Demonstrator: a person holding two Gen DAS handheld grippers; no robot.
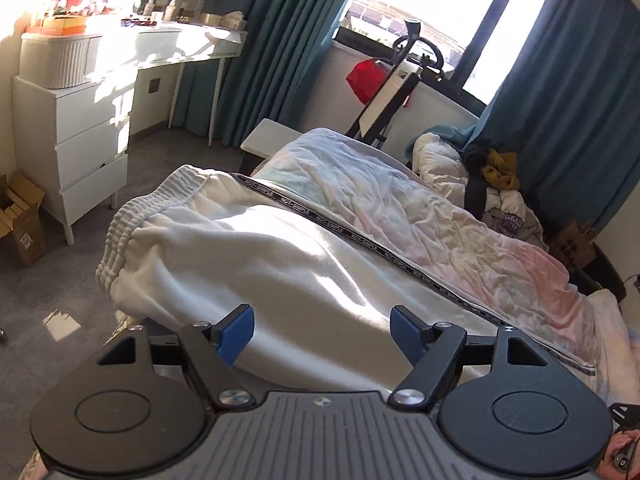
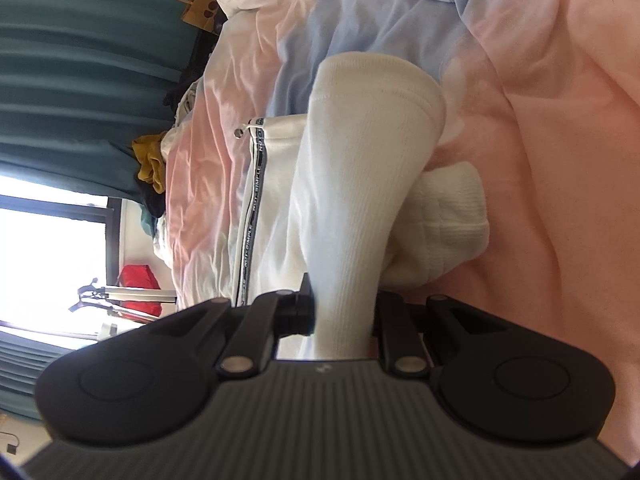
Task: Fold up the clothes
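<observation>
Trousers [image 1: 256,256], white with a black side stripe, lie flat on the bed [image 1: 460,232] mid-frame, not yet folded. Left gripper [image 1: 322,330] hangs released above them; right gripper [image 2: 344,312] is clenched on a ribbed leg cuff [image 2: 348,280], lower centre, seemingly starting the first fold.

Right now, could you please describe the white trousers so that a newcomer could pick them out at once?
Start at the bed with the rumpled pink and blue sheet. The white trousers lie along its near edge, ribbed elastic waistband towards the white drawers. Unlike the pile of clothes by the curtain, they carry a dark lettered stripe along the side seam.
</observation>
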